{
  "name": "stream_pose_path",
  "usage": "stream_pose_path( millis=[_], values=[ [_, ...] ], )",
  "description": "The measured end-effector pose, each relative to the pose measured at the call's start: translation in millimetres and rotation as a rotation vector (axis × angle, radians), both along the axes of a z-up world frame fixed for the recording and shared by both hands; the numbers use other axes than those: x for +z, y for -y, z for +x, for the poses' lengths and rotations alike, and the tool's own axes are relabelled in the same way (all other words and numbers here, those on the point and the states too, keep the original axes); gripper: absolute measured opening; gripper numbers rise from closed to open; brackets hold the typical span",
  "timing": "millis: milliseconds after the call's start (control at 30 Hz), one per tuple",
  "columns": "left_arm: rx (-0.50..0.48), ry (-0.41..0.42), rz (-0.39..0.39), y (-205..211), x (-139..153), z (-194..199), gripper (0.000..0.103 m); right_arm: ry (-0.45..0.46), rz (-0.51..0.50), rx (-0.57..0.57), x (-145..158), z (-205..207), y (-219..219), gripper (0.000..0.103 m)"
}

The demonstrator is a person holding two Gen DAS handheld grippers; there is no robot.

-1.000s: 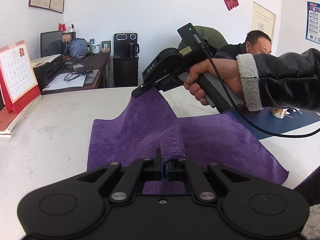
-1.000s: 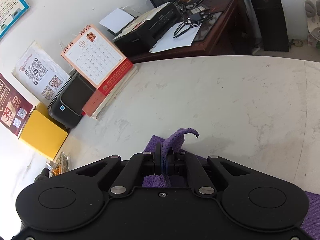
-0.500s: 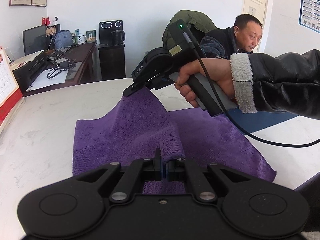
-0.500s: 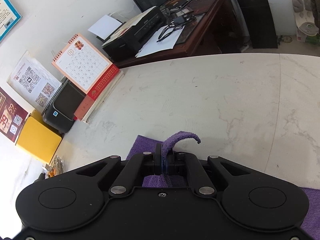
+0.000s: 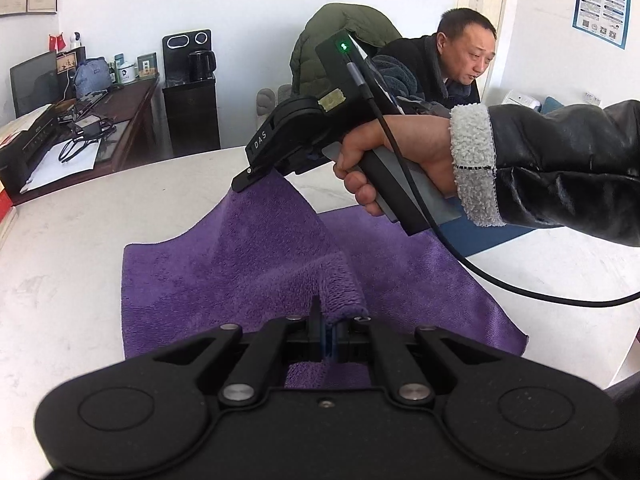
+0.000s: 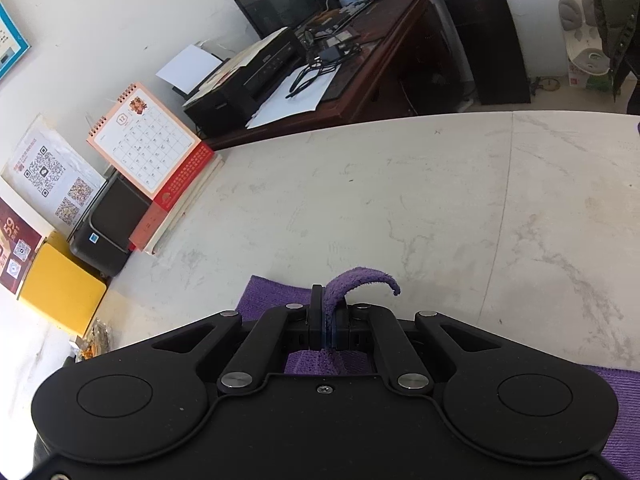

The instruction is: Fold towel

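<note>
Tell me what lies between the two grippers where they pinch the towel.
In the left wrist view, only purple towel spans from the left gripper to the right gripper: a raised ridge of cloth, its far part lying flat on the white table.

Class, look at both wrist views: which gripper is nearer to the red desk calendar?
Right. The right gripper, shut on the towel, faces the calendar across bare table. The left gripper holds the towel's nearer edge, farther back.

Office: desk [image 6: 384, 36] with monitor [image 6: 280, 8], printer [image 6: 244, 84], wall calendar [image 6: 148, 144]
</note>
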State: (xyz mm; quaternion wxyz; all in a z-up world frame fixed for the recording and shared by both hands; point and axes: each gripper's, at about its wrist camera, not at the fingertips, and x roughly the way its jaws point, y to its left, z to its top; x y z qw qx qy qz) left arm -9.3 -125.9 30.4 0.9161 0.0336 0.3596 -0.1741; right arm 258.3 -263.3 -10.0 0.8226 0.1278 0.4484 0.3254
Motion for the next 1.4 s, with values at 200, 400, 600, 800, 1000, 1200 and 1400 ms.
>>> stream_pose_path(
  millis=[200,400,600,800,1000,1200,1400],
  values=[
    [-0.045,-0.004,-0.059,3,0,6,0.003,0.002,-0.028,-0.017,-6,-4,12,0.002],
    [-0.107,-0.003,-0.091,8,3,11,0.003,0.013,-0.062,-0.026,-3,-9,26,0.002],
    [-0.173,0.006,-0.111,13,10,15,0.003,0.027,-0.083,-0.042,6,-10,44,0.002],
    [-0.238,0.021,-0.119,24,15,17,0.003,0.05,-0.112,-0.042,18,-9,59,0.002],
    [-0.3,0.012,-0.138,38,15,23,0.003,0.071,-0.129,-0.045,29,-14,78,0.002],
    [-0.363,-0.001,-0.142,50,12,29,0.003,0.081,-0.164,-0.055,29,-18,95,0.002],
    [-0.402,-0.037,-0.142,64,0,37,0.003,0.091,-0.201,-0.066,29,-22,113,0.002]
  ],
)
